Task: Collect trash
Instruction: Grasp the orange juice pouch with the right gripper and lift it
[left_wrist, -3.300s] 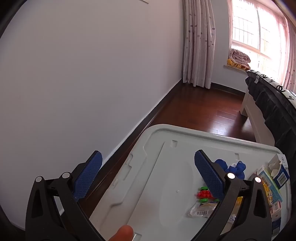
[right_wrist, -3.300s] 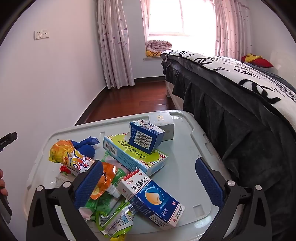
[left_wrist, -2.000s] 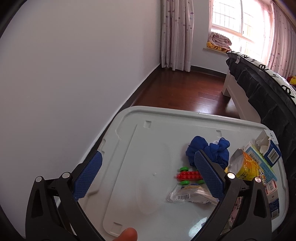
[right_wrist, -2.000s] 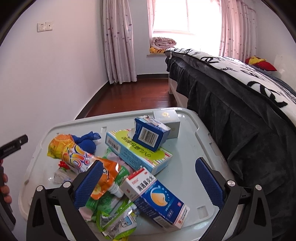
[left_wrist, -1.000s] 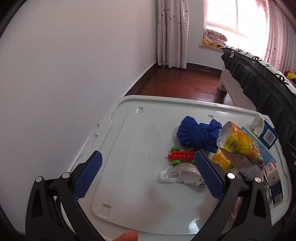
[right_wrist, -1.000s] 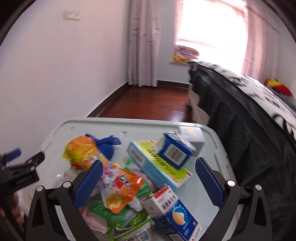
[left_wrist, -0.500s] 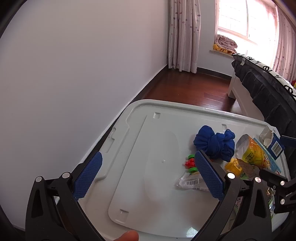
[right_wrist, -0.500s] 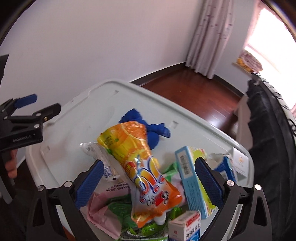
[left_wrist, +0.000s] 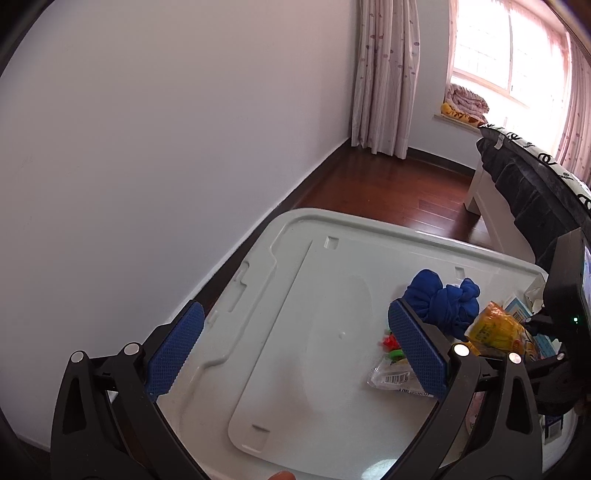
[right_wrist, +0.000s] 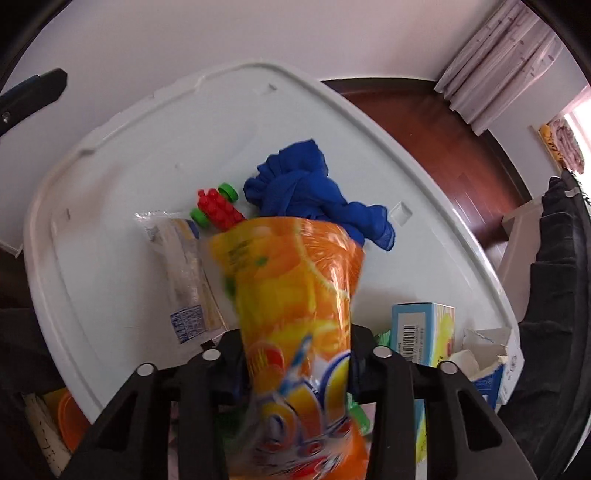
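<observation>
While the right gripper (right_wrist: 295, 365) points steeply down over the white bin lid (right_wrist: 147, 155), its jaws are closing on the orange juice pouch (right_wrist: 295, 295), which fills the gap between the two fingers and projects well beyond their tips. The blue pads are hidden behind the pouch, so actual pad contact cannot be confirmed from the right wrist view. The pouch sits above the rest of the litter on the lid. Beyond its far end lies a crumpled blue cloth (right_wrist: 306, 188). Just to the left of the cloth lies a red and green toy block (right_wrist: 218, 206), and beside that a clear plastic wrapper (right_wrist: 184, 273) with a barcode. To the right of the pouch lies a light blue box (right_wrist: 421, 328) with a barcode, and next to it a torn-open carton (right_wrist: 487, 350).

The left gripper (left_wrist: 295, 350) hangs over the bare left part of the lid (left_wrist: 295, 295), jaws spread wide with nothing between the blue pads (left_wrist: 173, 350). In the left wrist view the cloth (left_wrist: 439, 299) and pouch (left_wrist: 495, 328) sit at the lid's right side, with the right gripper's black body (left_wrist: 565, 295) just beyond. A fingertip (left_wrist: 282, 475) shows at the bottom edge.
</observation>
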